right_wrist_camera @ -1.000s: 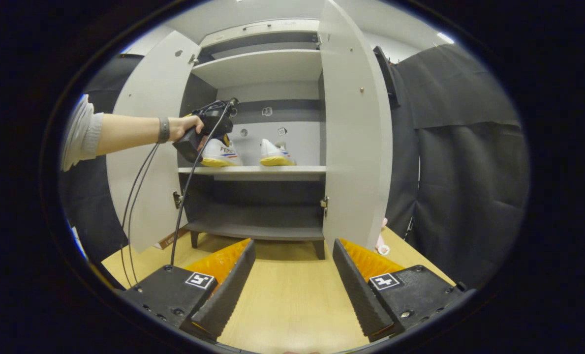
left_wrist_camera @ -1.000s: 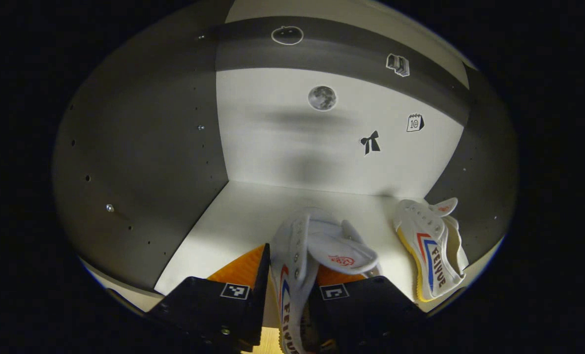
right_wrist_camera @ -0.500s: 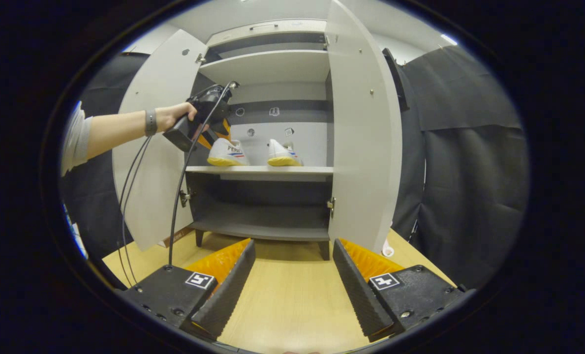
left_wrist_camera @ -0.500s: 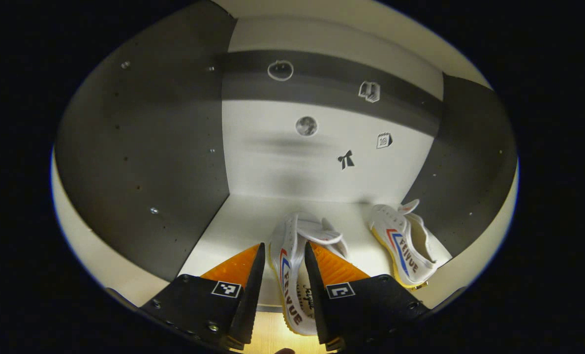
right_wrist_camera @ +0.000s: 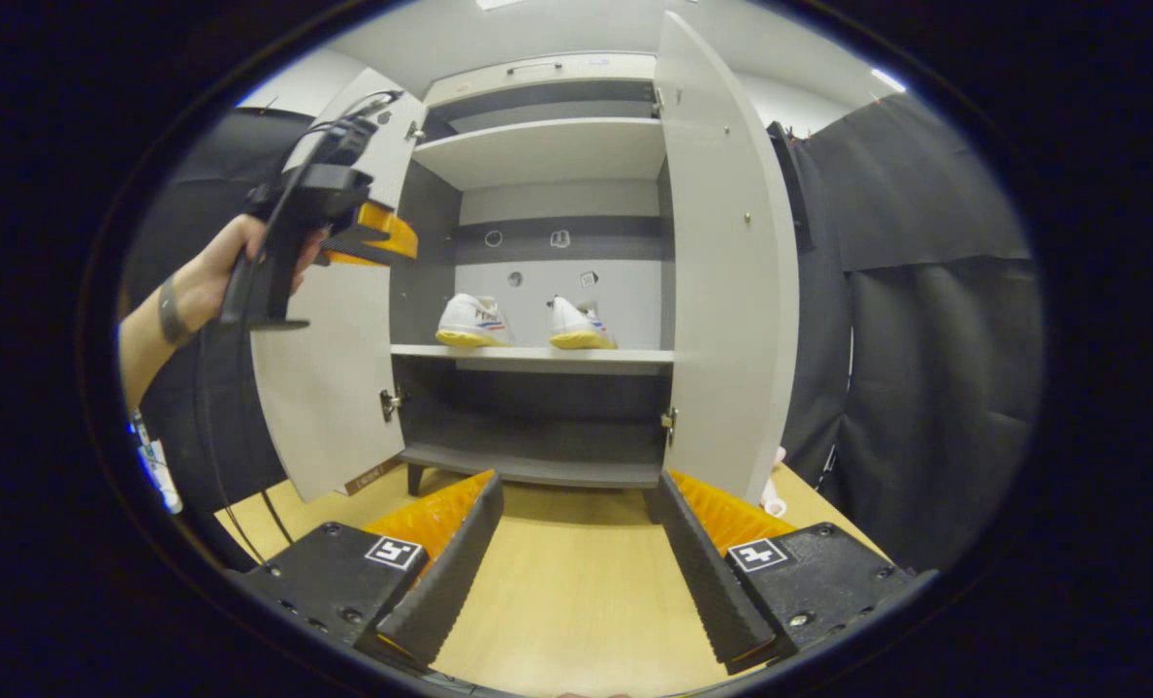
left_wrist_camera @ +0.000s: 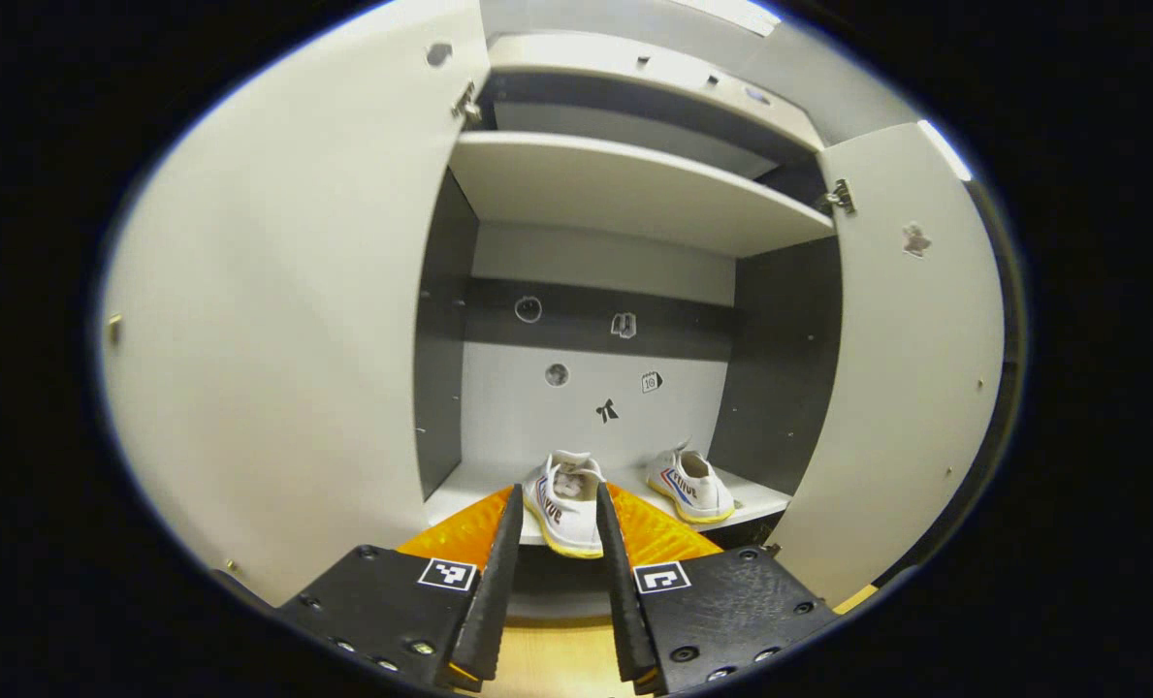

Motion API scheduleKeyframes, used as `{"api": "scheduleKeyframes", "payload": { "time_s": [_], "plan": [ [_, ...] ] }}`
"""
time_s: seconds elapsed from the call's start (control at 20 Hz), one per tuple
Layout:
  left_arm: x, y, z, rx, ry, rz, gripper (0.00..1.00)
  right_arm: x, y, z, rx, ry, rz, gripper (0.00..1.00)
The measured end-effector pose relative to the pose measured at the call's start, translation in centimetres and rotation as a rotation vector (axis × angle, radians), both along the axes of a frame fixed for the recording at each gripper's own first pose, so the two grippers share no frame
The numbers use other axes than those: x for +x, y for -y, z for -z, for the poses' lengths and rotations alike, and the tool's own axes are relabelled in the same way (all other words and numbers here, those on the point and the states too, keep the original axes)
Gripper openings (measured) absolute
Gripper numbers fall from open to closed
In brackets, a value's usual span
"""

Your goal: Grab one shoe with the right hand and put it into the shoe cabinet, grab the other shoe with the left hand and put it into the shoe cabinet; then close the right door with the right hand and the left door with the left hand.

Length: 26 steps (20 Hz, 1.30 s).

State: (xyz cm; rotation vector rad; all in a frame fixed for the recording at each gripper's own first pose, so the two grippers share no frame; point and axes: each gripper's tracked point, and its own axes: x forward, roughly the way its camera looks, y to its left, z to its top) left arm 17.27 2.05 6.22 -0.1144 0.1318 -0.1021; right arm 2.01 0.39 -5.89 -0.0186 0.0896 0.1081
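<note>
Pale grey board makes up the shoe cabinet point(right_wrist_camera: 537, 155), which stands ahead of the right gripper point(right_wrist_camera: 576, 543) on a light wooden floor point(right_wrist_camera: 566, 591) with both doors swung open. In the right gripper view the left door point(right_wrist_camera: 329, 388) hangs beyond that gripper's left finger and the right door point(right_wrist_camera: 721, 271) beyond its right finger. Dark inner side panels frame a white back wall carrying small stickers point(left_wrist_camera: 607, 411); what they depict is too small to make out with certainty.

On the middle shelf point(right_wrist_camera: 537, 357), above and ahead of the right gripper, the two white shoes sit side by side with a gap between them: the left shoe point(right_wrist_camera: 474, 322) and the right shoe point(right_wrist_camera: 578, 325), each with a yellow sole.

In the left gripper view the left shoe point(left_wrist_camera: 566, 490) shows just past the fingertips, framed between them but clear of both, and the right shoe point(left_wrist_camera: 689, 483) lies off to that gripper's right.

The left gripper point(left_wrist_camera: 552, 591) has its fingers set at a moderate gap, holding nothing. In the right gripper view a hand point(right_wrist_camera: 237, 262) holds it up in front of the left door. The right gripper is spread wide and empty, low over the floor.
</note>
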Motion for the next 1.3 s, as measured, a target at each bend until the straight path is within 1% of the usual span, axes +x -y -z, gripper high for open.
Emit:
{"api": "scheduleKeyframes", "payload": {
  "time_s": [0.1,0.15,0.2,0.25,0.3,0.35,0.4,0.5,0.6,0.65,0.7,0.8,0.9,1.0,1.1,1.2,1.3],
  "plan": [
    [-4.8,-0.4,1.2,0.004,0.041,-0.035,0.45,-0.6,-0.3,-0.4,0.006,0.006,-0.01,0.99],
    [-6.7,-1.3,1.9,0.014,0.063,-0.08,0.44,-0.9,-0.4,-0.6,0.006,0.01,-0.014,0.99],
    [-8.3,-1.6,2.6,0.023,0.088,-0.105,0.45,-1.1,-0.5,-0.7,0.004,0.012,-0.019,0.99],
    [-10.0,-2.1,3.2,0.037,0.115,-0.133,0.51,-1.3,-0.8,-0.6,-0.001,0.009,-0.023,0.99],
    [-11.8,-2.4,3.7,0.06,0.127,-0.146,0.53,-1.5,-1.0,-0.4,-0.006,0.002,-0.03,1.0],
    [-13.5,-2.7,4.3,0.08,0.136,-0.165,0.72,-1.9,-1.3,-0.4,-0.005,-0.001,-0.037,1.0],
    [-15.0,-2.3,5.0,0.094,0.143,-0.163,0.57,-2.1,-1.5,-0.4,-0.002,-0.003,-0.045,0.99],
    [-17.4,-0.9,6.4,0.111,0.136,-0.136,0.61,-2.8,-2.1,-0.5,0.004,0.001,-0.055,1.0],
    [-19.5,0.5,8.1,0.087,0.098,-0.111,0.68,-3.5,-2.5,-0.5,0.001,0.005,-0.063,0.99],
    [-20.1,1.2,8.9,0.064,0.079,-0.098,0.83,-3.9,-2.5,-0.7,-0.004,0.007,-0.063,0.99],
    [-20.5,1.6,9.4,0.044,0.063,-0.096,0.74,-4.3,-2.4,-0.8,-0.005,0.013,-0.059,0.99],
    [-21.2,2.7,10.2,0.019,0.046,-0.072,0.77,-5.2,-1.5,-1.0,0.005,0.022,-0.043,1.0],
    [-21.5,3.2,10.7,0.027,0.045,-0.048,0.78,-5.8,0.6,-0.8,0.011,0.015,-0.002,1.0],
    [-21.7,3.0,11.4,0.056,0.034,-0.048,0.78,-6.1,4.4,-1.2,0.005,0.016,0.077,0.99],
    [-21.7,3.2,11.7,0.052,0.028,-0.042,0.78,-5.9,8.5,-3.1,0.021,0.037,0.159,0.99],
    [-21.7,3.4,11.9,0.036,0.018,-0.035,0.78,-4.7,12.7,-5.2,0.021,0.042,0.236,1.0],
    [-21.7,3.4,11.9,0.035,0.014,-0.032,0.78,-3.6,16.4,-8.3,0.015,0.078,0.301,1.0]
  ]
}}
